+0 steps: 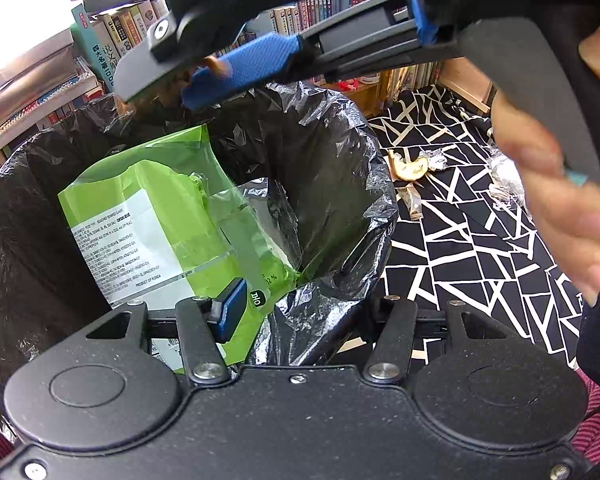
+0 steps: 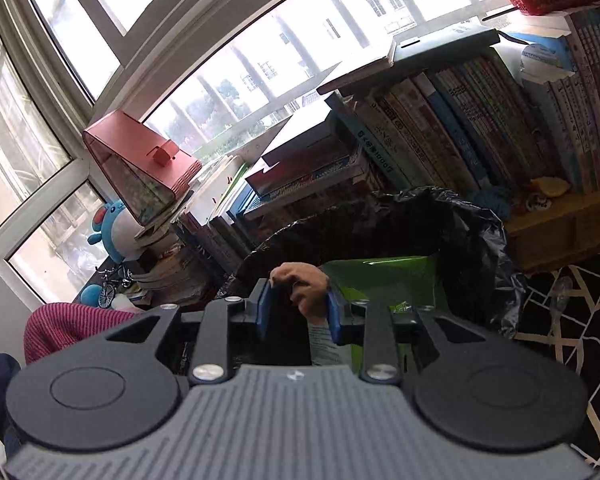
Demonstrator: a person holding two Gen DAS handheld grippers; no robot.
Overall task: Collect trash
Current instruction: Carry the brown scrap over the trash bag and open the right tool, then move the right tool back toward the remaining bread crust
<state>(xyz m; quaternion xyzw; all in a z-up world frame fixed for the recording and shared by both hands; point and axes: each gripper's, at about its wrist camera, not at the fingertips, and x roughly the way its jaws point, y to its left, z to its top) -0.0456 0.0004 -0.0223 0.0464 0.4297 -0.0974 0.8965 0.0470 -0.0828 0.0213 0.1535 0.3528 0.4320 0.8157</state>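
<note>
Left gripper (image 1: 296,280) sits on the near rim of the black bin bag (image 1: 332,152). One blue pad (image 1: 232,312) is inside, and the other finger is behind the film at 3 o'clock. I can't tell whether the pads actually press the rim.

Right gripper (image 2: 299,292) hangs over the bag's 12 o'clock edge with jaws spread and nothing between the pads. Your left hand (image 2: 306,286) shows beyond them.

Green packet (image 1: 152,220) is inside the bag, leaning on the 9 o'clock wall. Still out on the patterned cloth (image 1: 480,264), at 3 o'clock from the bag: a brown peel scrap (image 1: 410,168), crumpled foil (image 1: 504,176) and a small clear wrapper (image 1: 410,204).
</note>
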